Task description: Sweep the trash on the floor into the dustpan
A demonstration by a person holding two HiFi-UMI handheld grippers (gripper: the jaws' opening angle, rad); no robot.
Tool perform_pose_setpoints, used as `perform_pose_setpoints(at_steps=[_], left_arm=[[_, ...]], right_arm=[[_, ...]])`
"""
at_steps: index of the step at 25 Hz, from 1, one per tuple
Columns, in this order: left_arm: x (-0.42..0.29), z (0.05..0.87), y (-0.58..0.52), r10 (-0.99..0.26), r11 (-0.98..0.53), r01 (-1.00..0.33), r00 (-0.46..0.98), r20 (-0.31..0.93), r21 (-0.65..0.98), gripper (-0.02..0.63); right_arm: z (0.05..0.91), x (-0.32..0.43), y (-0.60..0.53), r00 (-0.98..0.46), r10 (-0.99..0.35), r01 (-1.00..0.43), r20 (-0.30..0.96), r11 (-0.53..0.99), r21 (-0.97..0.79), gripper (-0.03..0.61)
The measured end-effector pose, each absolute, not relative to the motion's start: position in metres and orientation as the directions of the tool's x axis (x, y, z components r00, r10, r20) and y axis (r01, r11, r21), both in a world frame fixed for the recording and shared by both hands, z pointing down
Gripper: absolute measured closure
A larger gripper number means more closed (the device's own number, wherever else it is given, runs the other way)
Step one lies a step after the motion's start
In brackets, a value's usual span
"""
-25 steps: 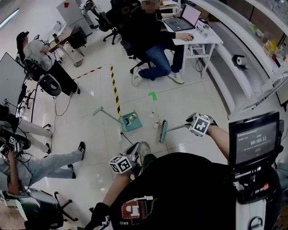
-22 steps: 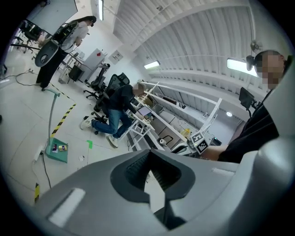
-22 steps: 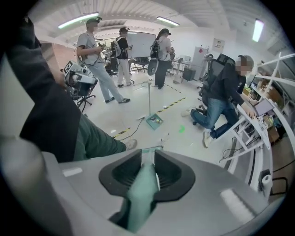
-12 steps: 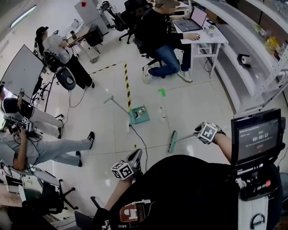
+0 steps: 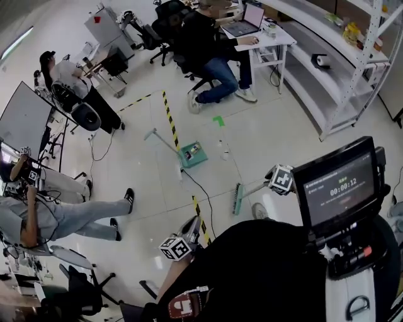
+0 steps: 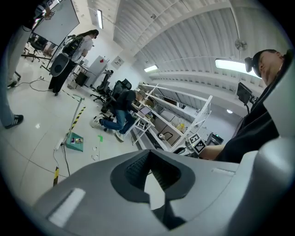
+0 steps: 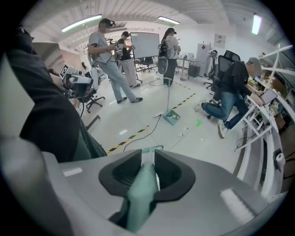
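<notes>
On the floor (image 5: 271,126), the broom (image 5: 237,199) is clamped by its handle in the right tool (image 5: 271,182). The teal dustpan (image 5: 192,153) stands well ahead. The left tool (image 5: 191,227) gapes empty. Trash (image 5: 221,155) lies just beside the pan. Approach step, I'd say; next, set the bristles beyond the scraps.

The glossy white tiled floor (image 5: 283,138) carried a yellow-and-black tape stripe (image 5: 170,122). White metal shelving (image 5: 340,56) lined one side, near a white desk (image 5: 277,39) and black office chairs (image 5: 165,11). Strip lights (image 7: 85,23) glowed overhead.
</notes>
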State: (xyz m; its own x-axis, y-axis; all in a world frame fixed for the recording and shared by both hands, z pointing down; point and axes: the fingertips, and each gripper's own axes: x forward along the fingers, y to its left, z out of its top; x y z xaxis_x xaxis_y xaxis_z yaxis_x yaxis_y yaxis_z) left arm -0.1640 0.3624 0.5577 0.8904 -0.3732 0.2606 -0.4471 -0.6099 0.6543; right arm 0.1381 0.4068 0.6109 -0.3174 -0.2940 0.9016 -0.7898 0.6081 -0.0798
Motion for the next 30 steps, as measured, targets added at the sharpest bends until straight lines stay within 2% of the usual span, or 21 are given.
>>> perform_pose_setpoints(at_steps=[5, 9, 18, 30], left_arm=[[-0.211, 0.57, 0.402, -0.352, -0.599, -0.431, 0.899, 0.261, 0.675, 0.615], [-0.211, 0.571, 0.423, -0.349, -0.6, -0.42, 0.903, 0.25, 0.68, 0.615], [-0.168, 0.56, 0.422, -0.37, -0.605, -0.395, 0.908, 0.194, 0.691, 0.615], [-0.134, 0.553, 0.416, -0.362, -0.624, -0.392, 0.912, 0.194, 0.676, 0.615]], right_arm=[[0.605, 0.085, 0.446, -0.302, -0.296, -0.769, 0.906, 0.638, -0.048, 0.492], [0.62, 0.073, 0.477, -0.303, -0.252, -0.734, 0.919, 0.677, -0.056, 0.492], [0.615, 0.111, 0.506, -0.244, -0.237, -0.747, 0.941, 0.664, -0.027, 0.492], [0.615, 0.156, 0.505, -0.218, -0.252, -0.767, 0.943, 0.642, -0.006, 0.492]])
